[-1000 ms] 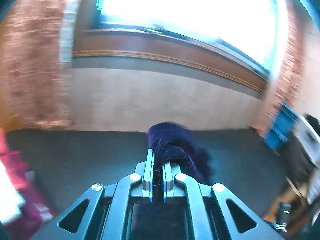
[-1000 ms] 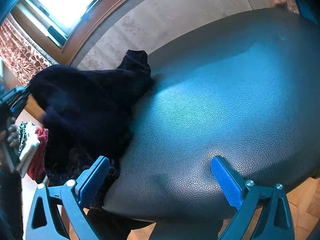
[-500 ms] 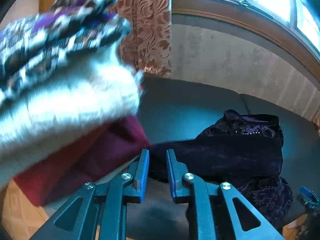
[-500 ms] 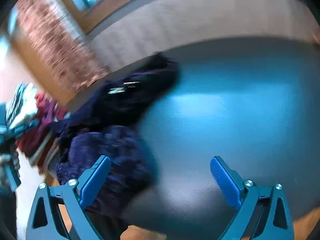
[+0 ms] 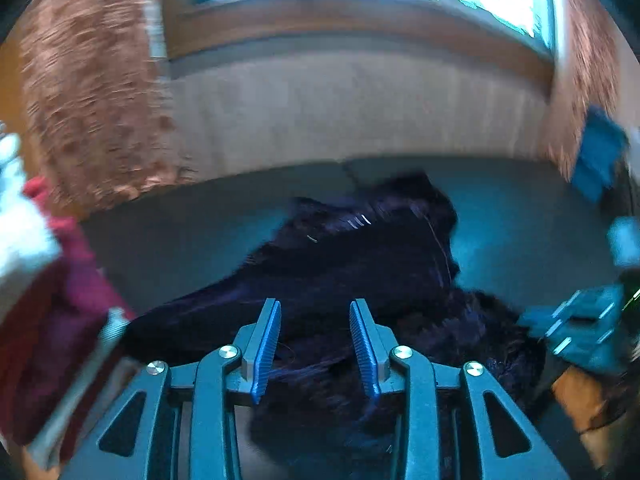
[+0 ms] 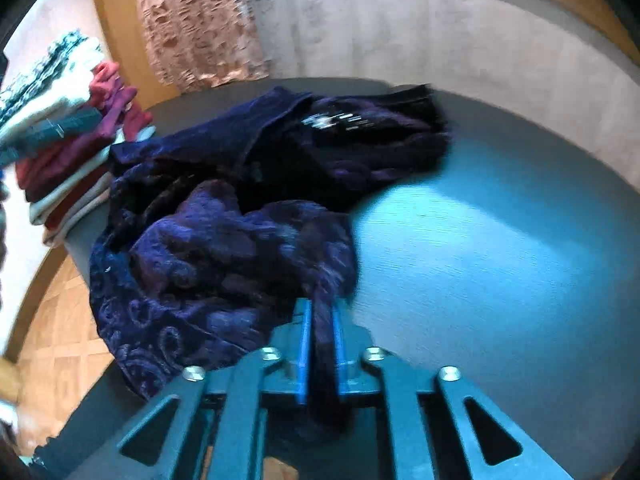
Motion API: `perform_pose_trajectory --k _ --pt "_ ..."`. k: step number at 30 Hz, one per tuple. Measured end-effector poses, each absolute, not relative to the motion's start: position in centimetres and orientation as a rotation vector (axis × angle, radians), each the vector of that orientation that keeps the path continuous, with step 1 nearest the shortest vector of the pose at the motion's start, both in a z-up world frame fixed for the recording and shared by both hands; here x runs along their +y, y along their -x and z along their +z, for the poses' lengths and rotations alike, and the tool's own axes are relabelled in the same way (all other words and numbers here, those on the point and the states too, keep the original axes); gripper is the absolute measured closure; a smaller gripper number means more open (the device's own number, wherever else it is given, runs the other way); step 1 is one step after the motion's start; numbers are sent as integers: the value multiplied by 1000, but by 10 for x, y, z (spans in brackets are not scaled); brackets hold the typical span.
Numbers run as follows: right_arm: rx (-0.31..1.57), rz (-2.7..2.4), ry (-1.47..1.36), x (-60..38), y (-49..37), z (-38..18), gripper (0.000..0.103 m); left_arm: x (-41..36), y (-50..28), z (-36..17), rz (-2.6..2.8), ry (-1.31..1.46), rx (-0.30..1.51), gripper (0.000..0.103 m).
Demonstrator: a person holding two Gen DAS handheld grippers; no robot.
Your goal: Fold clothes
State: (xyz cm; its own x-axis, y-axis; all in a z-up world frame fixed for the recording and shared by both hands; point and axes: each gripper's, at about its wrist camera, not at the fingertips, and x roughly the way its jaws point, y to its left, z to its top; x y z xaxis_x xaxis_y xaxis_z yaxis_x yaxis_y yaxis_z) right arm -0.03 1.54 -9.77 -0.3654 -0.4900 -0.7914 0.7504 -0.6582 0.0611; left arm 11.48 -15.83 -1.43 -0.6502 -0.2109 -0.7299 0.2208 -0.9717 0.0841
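1 purple velvet garment (image 6: 224, 240), crumpled on black leather surface (image 6: 500, 248). My right gripper (image 6: 320, 340) just clamped its edge; left gripper (image 5: 316, 344) just opening, nothing gripped. 1 folded stack (image 6: 68, 152) at left; curtain (image 6: 196, 24), parquet.

Dark grey jaws, ribbed blue pads (image 5: 267, 344)

- The left claw (image 5: 315, 346) points steeply down, its two blue-padded jaws parted with a clear gap; they have just been opening, and nothing is pinched between the pads.
- The right claw (image 6: 320, 354) also tilts steeply down, its jaws having just closed tight, with a fold of dark purple garment (image 6: 224, 248) pinched between the blue pads.
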Motion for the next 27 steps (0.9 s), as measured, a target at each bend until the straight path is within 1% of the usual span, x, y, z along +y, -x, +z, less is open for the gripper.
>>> perform_pose_trajectory --k 3,4,5,6,7,8,10,11,12,13,14,16,17,20,22,23,24,25,27 --pt "463 -2176 -1079 49 12 -91 100 -142 -89 -47 -2553 -1297 -115 67" --pt "480 -2213 -1108 62 18 -92 101 -139 -83 -57 -2522 -1323 -135 68" --pt "496 -2250 -1137 75 24 -92 101 -140 -79 -63 -2509 -1329 -114 75" --pt "469 -2279 -1170 92 31 -93 101 -142 -77 -67 -2510 -1321 -76 77" --pt "420 -2295 -1186 108 36 -91 101 -148 -79 -65 -2533 -1297 2 81" --pt "384 -2293 -1190 115 38 -90 100 -157 -81 -64 -2552 -1282 101 84" --pt "318 -2270 -1186 119 39 -85 98 -173 -89 -59 -2561 -1248 286 86" --pt "287 -2254 -1170 116 40 -83 95 -186 -93 -58 -2564 -1216 391 87" --pt "257 -2227 -1148 107 40 -81 91 -196 -99 -54 -2561 -1183 476 87" --pt "235 -2193 -1120 94 39 -78 77 -203 -104 -50 -2553 -1156 531 88" --pt "222 -2159 -1090 80 38 -76 58 -210 -109 -47 -2546 -1127 581 89" --pt "224 -2082 -1028 47 33 -75 36 -218 -115 -42 -2545 -1074 653 91" --pt "228 -2042 -998 30 31 -75 34 -222 -118 -40 -2541 -1041 686 92" --pt "287 -1917 -992 -20 27 -84 32 -231 -122 -35 -2567 -990 789 92" --pt "332 -1847 -1019 -46 28 -94 32 -228 -120 -31 -2561 -1008 749 92" --pt "364 -1811 -1037 -59 27 -102 35 -226 -119 -30 -2550 -1017 722 92" --pt "411 -1790 -1048 -69 24 -109 42 -226 -118 -31 -2534 -1017 715 92" --pt "446 -1782 -1041 -74 20 -112 56 -228 -120 -31 -2521 -1003 743 92" --pt "527 -1801 -1004 -65 9 -108 73 -233 -124 -30 -2495 -975 798 92"
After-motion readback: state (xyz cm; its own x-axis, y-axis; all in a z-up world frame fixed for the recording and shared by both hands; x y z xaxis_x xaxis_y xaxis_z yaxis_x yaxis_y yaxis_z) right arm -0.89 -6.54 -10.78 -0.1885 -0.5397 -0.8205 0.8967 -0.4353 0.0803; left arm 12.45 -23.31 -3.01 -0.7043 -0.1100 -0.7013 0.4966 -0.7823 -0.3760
